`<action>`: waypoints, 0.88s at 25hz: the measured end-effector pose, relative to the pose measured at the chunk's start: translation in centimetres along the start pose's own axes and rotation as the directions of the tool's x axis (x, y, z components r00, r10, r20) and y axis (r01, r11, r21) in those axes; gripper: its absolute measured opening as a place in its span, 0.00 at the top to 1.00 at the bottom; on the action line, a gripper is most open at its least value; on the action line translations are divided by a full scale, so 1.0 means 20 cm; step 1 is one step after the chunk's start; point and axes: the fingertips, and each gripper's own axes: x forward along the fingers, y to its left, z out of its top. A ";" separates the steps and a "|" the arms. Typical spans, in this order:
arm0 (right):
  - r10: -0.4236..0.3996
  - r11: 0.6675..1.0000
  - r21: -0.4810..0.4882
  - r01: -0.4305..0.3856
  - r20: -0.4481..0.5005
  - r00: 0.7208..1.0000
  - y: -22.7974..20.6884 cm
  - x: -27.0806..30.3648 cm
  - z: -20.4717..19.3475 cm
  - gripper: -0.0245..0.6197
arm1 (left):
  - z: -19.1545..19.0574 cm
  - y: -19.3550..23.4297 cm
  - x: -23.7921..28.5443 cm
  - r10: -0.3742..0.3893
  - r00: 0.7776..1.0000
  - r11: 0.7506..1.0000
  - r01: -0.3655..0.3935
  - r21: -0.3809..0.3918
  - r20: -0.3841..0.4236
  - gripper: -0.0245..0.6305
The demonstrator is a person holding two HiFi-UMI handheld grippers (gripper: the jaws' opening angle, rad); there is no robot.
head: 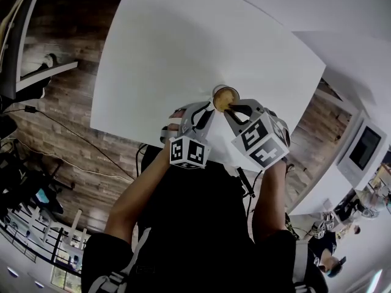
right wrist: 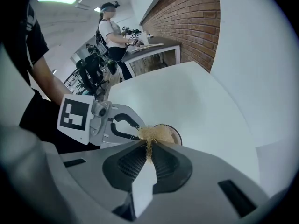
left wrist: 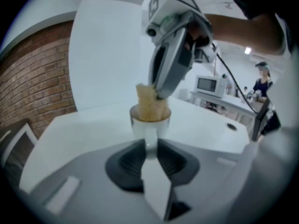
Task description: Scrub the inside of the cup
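Note:
A small metal cup (head: 225,94) stands on the white table (head: 171,54) near its front edge. My left gripper (left wrist: 149,143) is shut on the cup (left wrist: 149,125), its jaws pinching the cup's lower wall. A tan fibrous scrubber (left wrist: 148,101) is stuffed into the cup and sticks out above the rim. From above, my right gripper (left wrist: 161,90) comes down shut on the scrubber. In the right gripper view the scrubber (right wrist: 150,135) is pinched between the jaws of that gripper (right wrist: 148,148) over the cup (right wrist: 172,134), with the left gripper (right wrist: 110,122) beside it. Both grippers meet at the cup: left gripper (head: 209,108), right gripper (head: 231,110).
The table's front edge runs just under the grippers, above a wooden floor (head: 67,151). A brick wall (right wrist: 187,17) stands behind the table. Other people (right wrist: 110,29) work at benches further off, and a microwave (left wrist: 209,84) sits on a counter.

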 end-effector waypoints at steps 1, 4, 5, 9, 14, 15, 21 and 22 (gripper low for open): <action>0.001 1.000 -0.007 -0.001 0.000 1.000 0.01 -0.04 0.01 0.91 | 0.00 0.00 0.00 0.001 1.000 1.000 -0.001 -0.001 0.000 0.85; -0.005 1.000 -0.014 0.005 -0.028 1.000 -0.02 -0.06 0.00 0.91 | 0.00 0.01 0.00 0.005 1.000 1.000 -0.005 -0.007 0.001 0.85; -0.006 1.000 -0.007 0.006 -0.039 0.999 -0.03 -0.04 -0.01 0.91 | 0.00 0.01 0.00 0.006 1.000 1.000 -0.006 -0.008 0.001 0.85; 0.011 1.000 0.018 -0.010 -0.064 0.998 -0.05 0.09 -0.05 0.91 | 0.00 0.01 0.00 0.010 1.000 1.000 -0.010 0.003 0.002 0.85; 0.002 1.000 0.030 0.001 -0.113 0.994 -0.08 0.17 -0.05 0.91 | 0.01 0.01 0.01 0.014 1.000 1.000 -0.014 0.005 0.002 0.85; -0.002 1.000 0.029 0.005 -0.121 0.993 -0.08 0.19 -0.05 0.91 | 0.01 0.01 0.01 0.014 1.000 1.000 -0.014 0.004 0.002 0.85; -0.095 0.995 0.009 0.097 -0.123 0.988 -0.11 0.09 -0.05 0.91 | 0.01 0.01 0.00 0.010 1.000 1.000 -0.010 0.000 0.001 0.85; -0.108 0.994 0.011 0.110 -0.112 0.988 -0.10 0.04 -0.05 0.91 | 0.01 0.01 0.00 0.007 1.000 1.000 -0.007 0.000 0.003 0.85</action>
